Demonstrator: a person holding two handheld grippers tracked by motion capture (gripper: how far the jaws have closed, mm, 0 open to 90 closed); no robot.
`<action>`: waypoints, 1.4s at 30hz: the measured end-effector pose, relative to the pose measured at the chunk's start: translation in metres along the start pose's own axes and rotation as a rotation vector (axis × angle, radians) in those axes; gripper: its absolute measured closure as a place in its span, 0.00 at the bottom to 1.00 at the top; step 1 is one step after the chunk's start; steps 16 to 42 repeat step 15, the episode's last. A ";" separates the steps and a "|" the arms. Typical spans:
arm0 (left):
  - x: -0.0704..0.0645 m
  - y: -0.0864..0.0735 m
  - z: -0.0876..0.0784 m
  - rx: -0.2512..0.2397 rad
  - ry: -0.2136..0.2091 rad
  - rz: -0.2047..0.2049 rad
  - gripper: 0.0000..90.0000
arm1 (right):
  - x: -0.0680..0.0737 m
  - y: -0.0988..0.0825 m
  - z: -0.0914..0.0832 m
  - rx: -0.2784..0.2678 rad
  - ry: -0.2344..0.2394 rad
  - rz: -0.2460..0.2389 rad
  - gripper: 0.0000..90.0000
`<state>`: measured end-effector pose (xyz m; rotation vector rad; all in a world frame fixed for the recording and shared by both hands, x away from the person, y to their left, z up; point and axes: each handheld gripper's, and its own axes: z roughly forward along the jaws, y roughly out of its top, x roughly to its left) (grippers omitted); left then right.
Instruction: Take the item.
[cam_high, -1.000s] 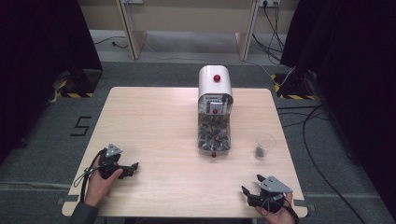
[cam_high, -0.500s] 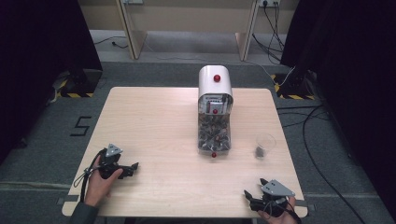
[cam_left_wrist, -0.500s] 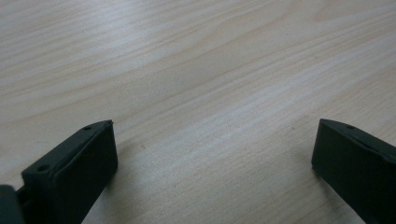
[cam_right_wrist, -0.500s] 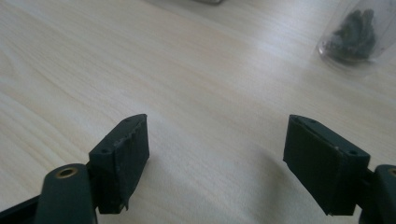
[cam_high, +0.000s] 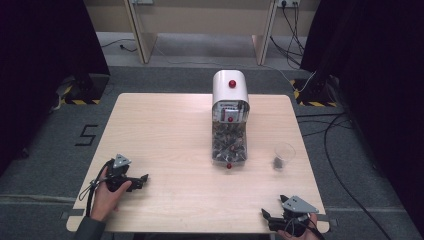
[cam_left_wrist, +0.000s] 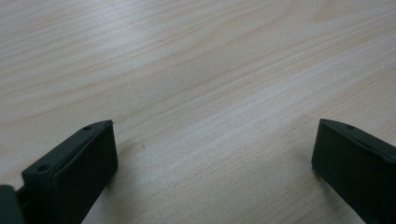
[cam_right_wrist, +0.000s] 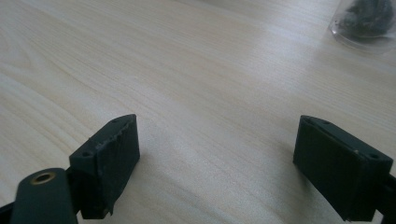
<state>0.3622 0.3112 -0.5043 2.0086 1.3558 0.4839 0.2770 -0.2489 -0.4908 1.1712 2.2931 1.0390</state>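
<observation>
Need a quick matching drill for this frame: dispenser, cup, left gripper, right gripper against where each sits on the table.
Things:
1. dispenser
2. cup
3. left gripper
4. right gripper

Places:
A. near right corner of the table, jaws open and empty
B. middle of the table
C. near left edge, jaws open and empty
D. right side, beside the dispenser, dark bits inside

Pairs: 1-B, 2-D, 3-C, 4-A

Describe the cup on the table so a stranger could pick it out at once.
On the pale wooden table, look right of the tall white dispenser with red knobs. There stands a small clear plastic cup, alone, the only see-through vessel, with dark bits at its bottom.
</observation>
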 end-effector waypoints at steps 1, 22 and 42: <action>0.000 0.000 0.000 0.000 0.000 0.000 0.00 | 0.000 0.000 0.000 0.000 0.000 -0.001 0.17; 0.000 0.000 0.000 0.000 0.000 0.000 0.00 | -0.001 0.000 0.001 -0.006 0.007 -0.004 0.17; 0.000 0.000 0.000 0.000 0.000 0.000 0.00 | -0.001 0.000 0.001 -0.006 0.007 -0.004 0.17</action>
